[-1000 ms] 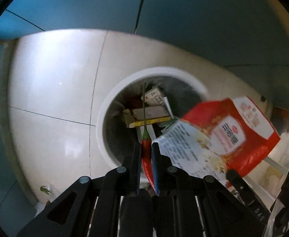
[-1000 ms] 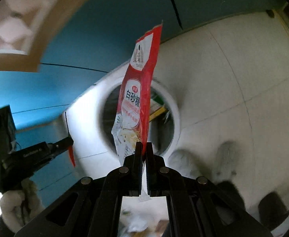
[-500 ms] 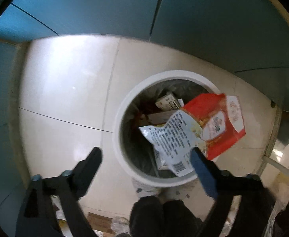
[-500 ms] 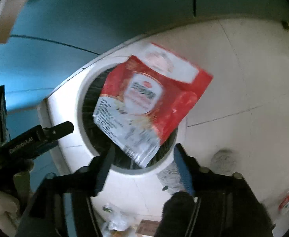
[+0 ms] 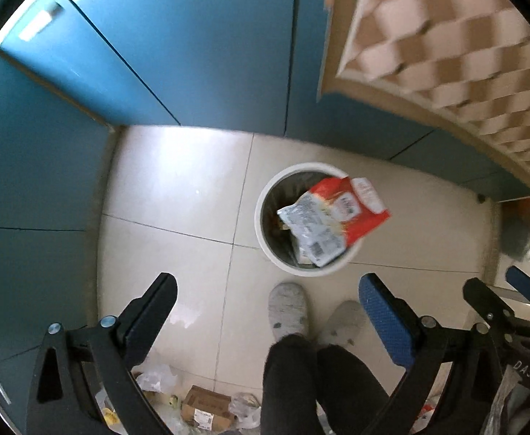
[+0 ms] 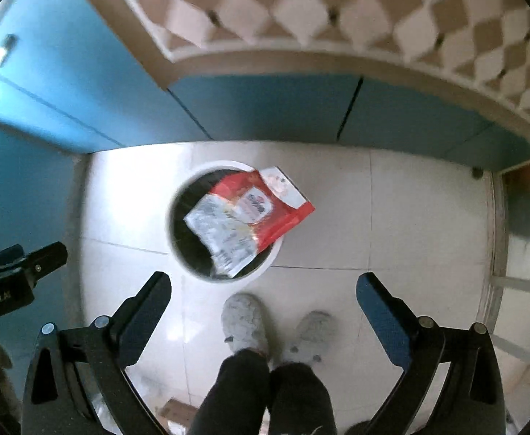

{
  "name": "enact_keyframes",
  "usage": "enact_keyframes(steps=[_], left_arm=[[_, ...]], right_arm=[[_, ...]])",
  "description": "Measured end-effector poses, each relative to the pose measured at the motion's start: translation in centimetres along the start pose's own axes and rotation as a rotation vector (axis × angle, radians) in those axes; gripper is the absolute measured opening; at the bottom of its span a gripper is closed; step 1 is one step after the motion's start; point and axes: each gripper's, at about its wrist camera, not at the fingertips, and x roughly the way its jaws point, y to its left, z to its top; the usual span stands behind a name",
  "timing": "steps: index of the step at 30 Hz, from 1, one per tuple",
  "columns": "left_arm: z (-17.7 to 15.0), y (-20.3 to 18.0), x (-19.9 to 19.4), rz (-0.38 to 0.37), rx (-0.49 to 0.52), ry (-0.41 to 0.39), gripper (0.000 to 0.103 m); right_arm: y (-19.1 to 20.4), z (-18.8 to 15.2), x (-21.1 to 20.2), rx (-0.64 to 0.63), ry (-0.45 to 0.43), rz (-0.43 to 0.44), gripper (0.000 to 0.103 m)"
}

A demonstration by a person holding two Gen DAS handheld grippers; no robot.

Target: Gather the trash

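L gripper point(image 5: 266, 282): my jaws are spread wide w/ nothing between them, only floor showing in the gap. R gripper point(image 6: 263, 279): jaws opening, nothing between the pads either. Both point down at the floor. So neither hand carries anything atm.

Closest below me, bottom centre of both views: dark trouser legs point(image 5: 294, 380) and grey slippers point(image 5: 288, 311), toes toward the bin.

Bottom edge of the L view, beside the legs: stuff not yet picked up. There's a small cardboard box point(image 5: 206, 411), crumpled clear wrappers point(image 5: 156, 377) and some yellowish bits too small to ID. The R view shows a corner of the same pile at its bottom edge. That's the work left, as far as I can see.

Just past the slippers, centre of frame: the white round bin point(image 5: 303, 271), standing on pale floor tiles point(image 5: 177, 195). Dark liner inside, w/ paper and packaging already in there, so part of the job looks done.

The red-and-white packet point(image 5: 333, 217) sits over the bin's mouth, printed white end over the opening, red end sticking out past the rim toward the right of frame. It's blurred. Can't tell if it's mid-drop or perched on the rim. If it hangs there it may need a nudge.

Farthest, top of frame: blue cabinet doors point(image 5: 192, 54) and a checkered counter edge point(image 5: 446, 54), upper right in the L view.

My read: mid-task. One packet prob. delivered, floor pile next.
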Motion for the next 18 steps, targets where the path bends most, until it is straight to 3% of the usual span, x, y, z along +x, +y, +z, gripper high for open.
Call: enact_keyframes(steps=[10, 18], left_arm=[[-3.3, -1.6, -19.7, -0.167, 0.091, -0.101, 0.102], [-4.5, -2.1, -31.2, -0.285, 0.176, -0.210, 0.102]], right_arm=[[1.1, -2.5, -24.1, -0.055, -0.076, 0.169, 0.103], [1.3, -4.8, -40.0, -0.015, -0.155, 0.287, 0.103]])
